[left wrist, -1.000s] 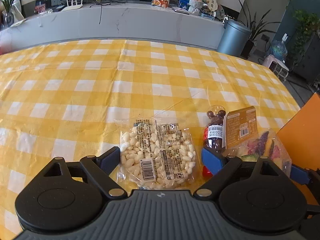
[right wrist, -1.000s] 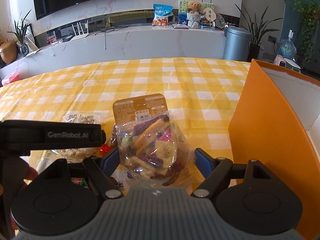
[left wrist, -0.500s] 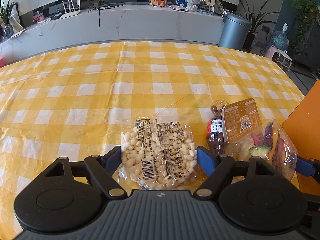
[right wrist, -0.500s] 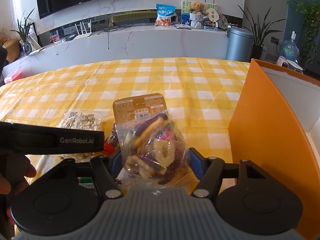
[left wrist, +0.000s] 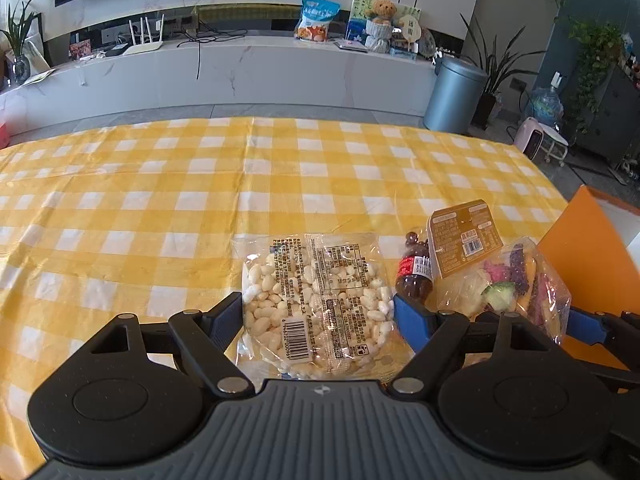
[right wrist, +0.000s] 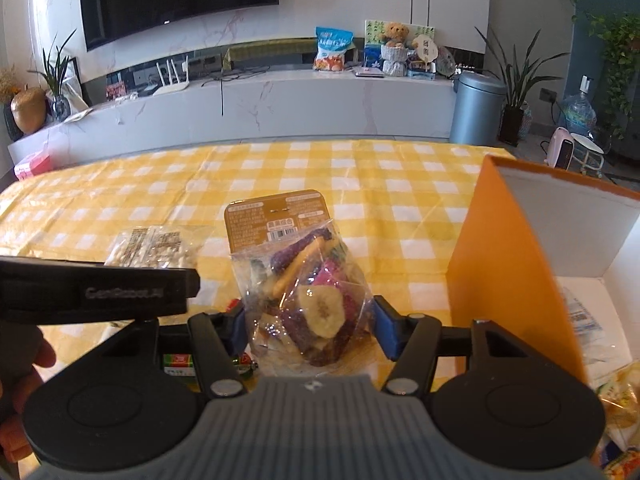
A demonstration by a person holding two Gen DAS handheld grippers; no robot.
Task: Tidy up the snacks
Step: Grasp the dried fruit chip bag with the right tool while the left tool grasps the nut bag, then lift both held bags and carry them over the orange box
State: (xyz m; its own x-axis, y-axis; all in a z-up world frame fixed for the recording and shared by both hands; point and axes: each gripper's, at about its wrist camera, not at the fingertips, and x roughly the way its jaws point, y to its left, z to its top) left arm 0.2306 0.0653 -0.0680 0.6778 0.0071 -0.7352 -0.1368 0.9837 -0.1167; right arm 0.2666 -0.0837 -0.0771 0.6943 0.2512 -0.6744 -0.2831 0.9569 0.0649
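A clear bag of white kernels (left wrist: 316, 292) sits between the blue pads of my left gripper (left wrist: 320, 316), which press on its two sides and hold it just above the yellow checked tablecloth (left wrist: 200, 200). In the right wrist view my right gripper (right wrist: 310, 328) has a clear bag of dried fruit chips (right wrist: 308, 280) with a gold header card between its pads. Its jaws are closing and the pads squeeze the bag's sides. The same chip bag (left wrist: 500, 280) shows at the right of the left wrist view. An orange box (right wrist: 516, 272) with a white inside stands open at the right.
A small bottle of dark sweets with a red label (left wrist: 414, 276) lies between the two bags. A green and red packet (right wrist: 178, 362) lies under the right gripper. Snack packets (right wrist: 616, 400) lie in the box. A person's fingers (right wrist: 24, 364) show at the left edge.
Both grippers have narrowed onto their bags, the right one more. Both have risen a little, and the bags have come up off the cloth with them.
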